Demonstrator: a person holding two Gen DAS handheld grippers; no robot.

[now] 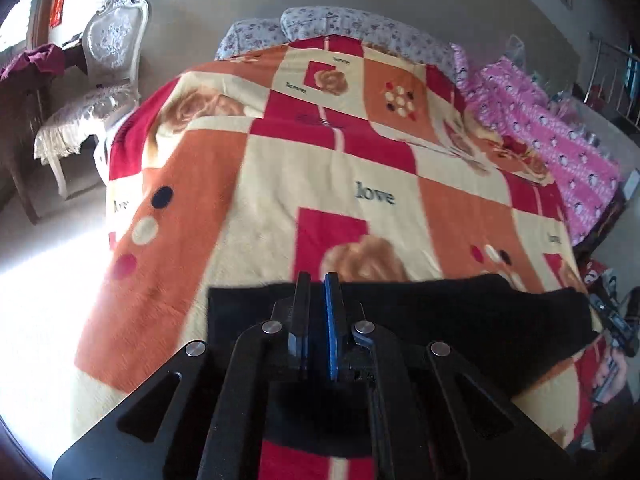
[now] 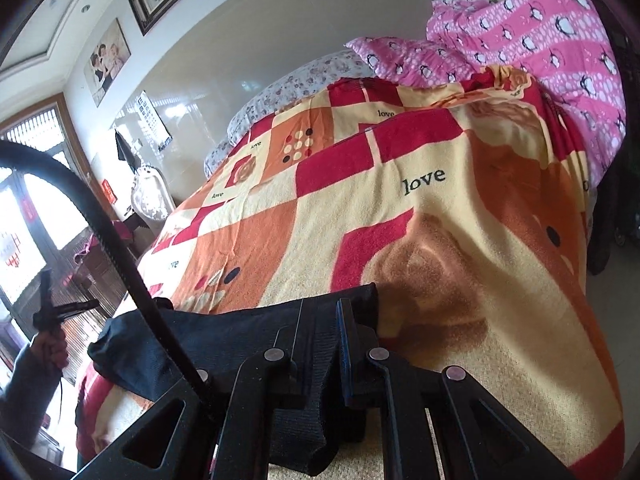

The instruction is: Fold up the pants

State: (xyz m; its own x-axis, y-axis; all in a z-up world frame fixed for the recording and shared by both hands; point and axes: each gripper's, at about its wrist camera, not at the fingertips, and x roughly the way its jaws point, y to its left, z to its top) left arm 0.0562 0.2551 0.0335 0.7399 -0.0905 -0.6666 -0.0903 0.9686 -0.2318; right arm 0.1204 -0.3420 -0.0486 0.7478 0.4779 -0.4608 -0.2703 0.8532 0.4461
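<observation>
Black pants (image 1: 460, 320) lie across the near edge of a bed covered by a red, orange and cream blanket (image 1: 304, 176). My left gripper (image 1: 319, 280) sits over the pants' left part with its jaws nearly together; whether cloth is pinched between them is hidden. In the right wrist view the pants (image 2: 224, 344) stretch to the left, and my right gripper (image 2: 322, 304) is shut on a thick ribbed fold of the pants at their right end. The blanket (image 2: 440, 216) fills that view beyond.
A white chair (image 1: 104, 76) stands left of the bed. A pink penguin-print quilt (image 1: 552, 136) lies along the bed's right side, also in the right wrist view (image 2: 540, 40). Flowered pillows (image 1: 340, 28) are at the head. A black cable (image 2: 100, 224) crosses the left.
</observation>
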